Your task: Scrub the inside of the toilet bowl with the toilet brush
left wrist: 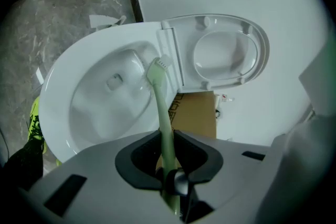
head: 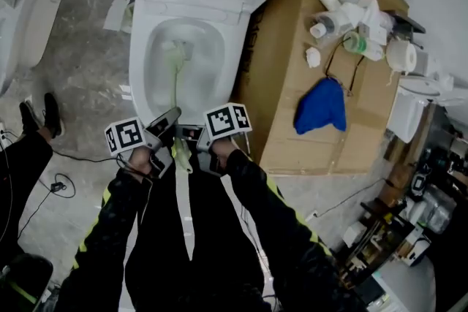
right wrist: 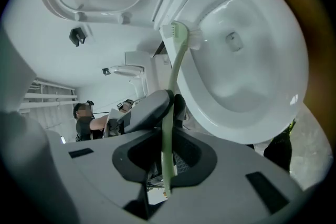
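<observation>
Toilet brush (head: 175, 80) is reaching the toilet bowl's (head: 137, 62) back wall — your left gripper (left wrist: 165, 149) and right gripper (right wrist: 168, 152) are both pinching its handle for leverage.

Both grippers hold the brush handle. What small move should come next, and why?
Probably sweep the brush head sideways along the wall of the toilet bowl. The left gripper and right gripper are both shut on the handle, and the head lies at the bowl's back wall.
</observation>
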Demonstrator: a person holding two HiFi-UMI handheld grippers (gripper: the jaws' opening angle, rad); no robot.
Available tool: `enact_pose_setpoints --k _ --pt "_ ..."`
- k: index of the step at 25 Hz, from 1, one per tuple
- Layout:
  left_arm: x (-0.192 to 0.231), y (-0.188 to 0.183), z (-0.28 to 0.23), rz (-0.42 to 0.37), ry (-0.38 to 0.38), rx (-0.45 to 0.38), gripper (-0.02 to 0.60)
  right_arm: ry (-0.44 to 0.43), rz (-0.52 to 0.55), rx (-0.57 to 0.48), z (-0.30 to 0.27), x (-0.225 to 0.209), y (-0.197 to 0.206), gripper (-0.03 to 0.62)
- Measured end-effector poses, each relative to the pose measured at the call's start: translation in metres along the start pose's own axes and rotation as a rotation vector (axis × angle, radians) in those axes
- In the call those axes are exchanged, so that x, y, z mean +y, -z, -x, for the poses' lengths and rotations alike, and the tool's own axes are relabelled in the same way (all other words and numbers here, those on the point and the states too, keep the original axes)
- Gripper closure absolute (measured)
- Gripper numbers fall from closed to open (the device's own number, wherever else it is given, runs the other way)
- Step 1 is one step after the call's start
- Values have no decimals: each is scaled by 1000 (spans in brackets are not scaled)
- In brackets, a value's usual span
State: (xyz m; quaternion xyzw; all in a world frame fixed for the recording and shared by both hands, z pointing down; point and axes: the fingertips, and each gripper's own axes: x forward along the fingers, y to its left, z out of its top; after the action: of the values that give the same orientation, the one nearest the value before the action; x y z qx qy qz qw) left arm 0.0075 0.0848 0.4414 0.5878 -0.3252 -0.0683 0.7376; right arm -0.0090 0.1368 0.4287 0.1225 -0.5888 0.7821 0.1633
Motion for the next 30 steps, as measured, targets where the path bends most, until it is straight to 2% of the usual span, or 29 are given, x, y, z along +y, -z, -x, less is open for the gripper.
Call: enact_pose_setpoints --k 7,12,15,20,25,30 --pt "52 -33 -29 61 12 -39 502 33 -18 15 -30 -45 -41 537" --pt "75 -57 -54 112 28 -79 502 79 -12 40 -38 -69 -74 537" --pt "89 -67 -66 134 7 -80 502 92 -22 45 -42 -81 -90 537" --pt "101 -85 -81 111 -12 -74 502 88 -37 21 -49 -92 -112 537" --pt "110 -85 -86 71 -39 -70 502 76 -56 -12 -50 -102 -115 537" --pt "109 -88 -94 11 -96 -49 502 42 -98 -108 -46 -105 -122 537"
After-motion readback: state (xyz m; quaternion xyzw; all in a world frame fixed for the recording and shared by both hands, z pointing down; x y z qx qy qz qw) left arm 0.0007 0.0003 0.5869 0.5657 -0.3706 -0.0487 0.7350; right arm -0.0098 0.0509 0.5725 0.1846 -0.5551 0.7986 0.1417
